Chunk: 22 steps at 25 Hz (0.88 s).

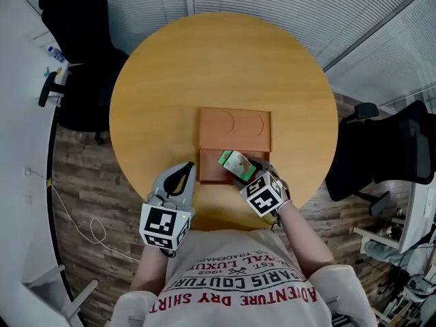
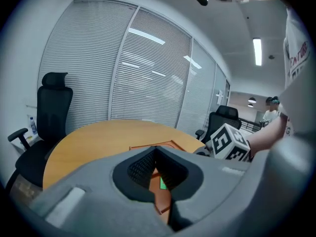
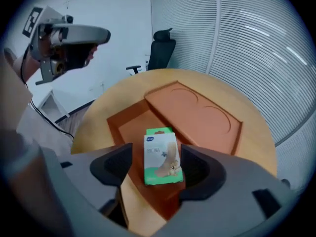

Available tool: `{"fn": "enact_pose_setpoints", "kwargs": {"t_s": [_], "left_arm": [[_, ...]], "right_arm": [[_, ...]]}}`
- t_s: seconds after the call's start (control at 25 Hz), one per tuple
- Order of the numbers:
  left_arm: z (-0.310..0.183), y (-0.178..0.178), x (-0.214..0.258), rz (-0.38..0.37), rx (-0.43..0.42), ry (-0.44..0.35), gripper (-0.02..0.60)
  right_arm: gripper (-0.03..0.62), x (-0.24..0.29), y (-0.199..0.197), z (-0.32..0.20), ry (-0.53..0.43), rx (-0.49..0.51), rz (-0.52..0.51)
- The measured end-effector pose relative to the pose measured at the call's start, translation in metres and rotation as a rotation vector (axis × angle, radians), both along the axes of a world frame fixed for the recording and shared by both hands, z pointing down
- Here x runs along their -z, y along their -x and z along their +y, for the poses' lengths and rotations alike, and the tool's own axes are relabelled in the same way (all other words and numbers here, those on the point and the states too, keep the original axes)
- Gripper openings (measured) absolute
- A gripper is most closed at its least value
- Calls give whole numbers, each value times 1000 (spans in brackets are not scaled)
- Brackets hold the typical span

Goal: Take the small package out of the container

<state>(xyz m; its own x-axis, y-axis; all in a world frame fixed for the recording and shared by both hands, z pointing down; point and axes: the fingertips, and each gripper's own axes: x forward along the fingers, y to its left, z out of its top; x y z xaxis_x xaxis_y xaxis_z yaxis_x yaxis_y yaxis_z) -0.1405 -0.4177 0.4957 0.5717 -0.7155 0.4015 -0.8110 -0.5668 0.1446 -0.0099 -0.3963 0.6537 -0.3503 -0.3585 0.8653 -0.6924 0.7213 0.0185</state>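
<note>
**Small package between the spread jaws of the right tool, over the container's near half**

The orange container [image 1: 211,167] lies open on the round wooden surface [image 1: 204,67], on the person's side of its middle. It shows as two flat halves laid end to end. The far half [image 1: 235,129] carries two shallow round impressions, and the near half is a plain shallow tray.

The small package [image 3: 160,157] is a white and green box with its printed face turned up toward the right tool's camera. It sits over the container's near half, at that half's right side as seen from the head view [image 1: 236,163]. Whether its lower edge rests on the container's floor cannot be made out.

The right tool [image 3: 157,164] reaches in over the container's near right corner. Its jaws stand released, wide apart, with the package between them. The package's right edge lies against or just beside the right pad, and a clear gap separates it from the left pad [image 3: 118,164].

The left tool [image 1: 182,176] is held at the container's near left corner, just outside it and pointing toward it. Its jaws are clenched, tips together, with nothing between them. In its own view [image 2: 156,149] only a slit below the tips shows a strip of the orange container and a bit of green.

A black office chair [image 1: 75,39] stands beyond the surface, far to the left of the container. Another chair [image 1: 388,148] stands off to the container's right.
</note>
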Motion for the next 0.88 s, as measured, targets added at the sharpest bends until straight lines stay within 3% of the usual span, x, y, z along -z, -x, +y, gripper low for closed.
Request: {"fn": "enact_pose_setpoints", "kwargs": {"t_s": [0.2,0.52,0.88], "left_arm": [[-4,8,-8,3,39,20,6],[-10,15,-14,-3,50,25,6],[-22,35,-19,12,123,28,6]], "right_arm": [[350,-32,-12,-10,72,7,129],[360,-62,-7,-7,147,31,187],[360,-70,-7,-14,144,13,239]]}}
